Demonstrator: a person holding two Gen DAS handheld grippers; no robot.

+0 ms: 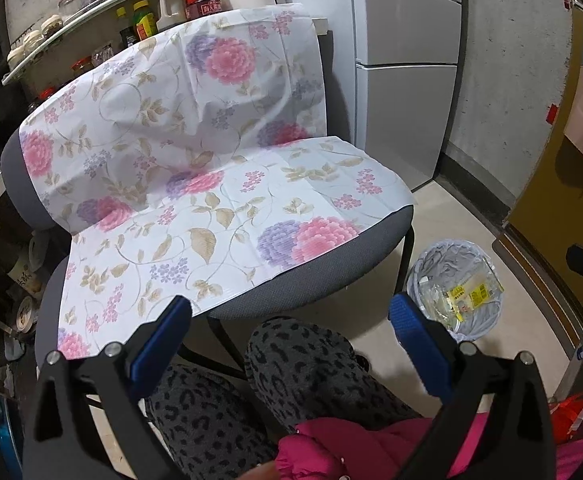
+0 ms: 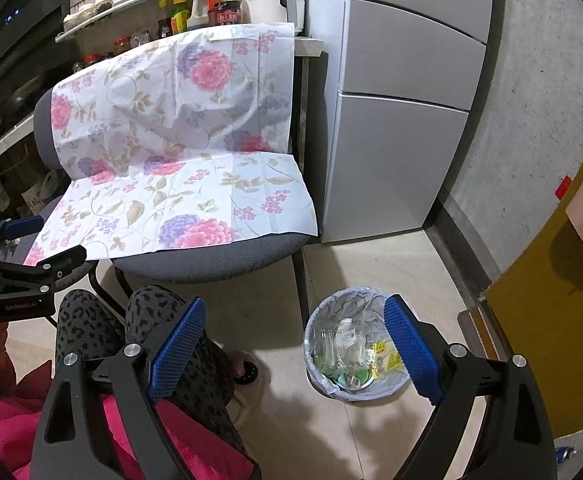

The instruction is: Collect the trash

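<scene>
A small trash bin (image 1: 457, 292) lined with a floral bag stands on the floor right of the chair; it also shows in the right wrist view (image 2: 323, 336). It holds clear plastic wrappers and a yellow packet (image 2: 385, 354). My left gripper (image 1: 291, 320) is open and empty, held above the person's knees in front of the chair seat. My right gripper (image 2: 291, 344) is open and empty, its right finger over the bin's rim. The left gripper also shows in the right wrist view (image 2: 47, 240), open. No loose trash is visible on the chair.
A grey chair (image 1: 331, 268) draped with a floral plastic sheet (image 1: 195, 148) fills the middle. A grey fridge (image 2: 403, 120) stands to its right. A shelf with bottles and jars (image 1: 139, 12) is behind. A yellow door (image 2: 551, 320) is at the right. The person's patterned legs (image 1: 291, 380) are below.
</scene>
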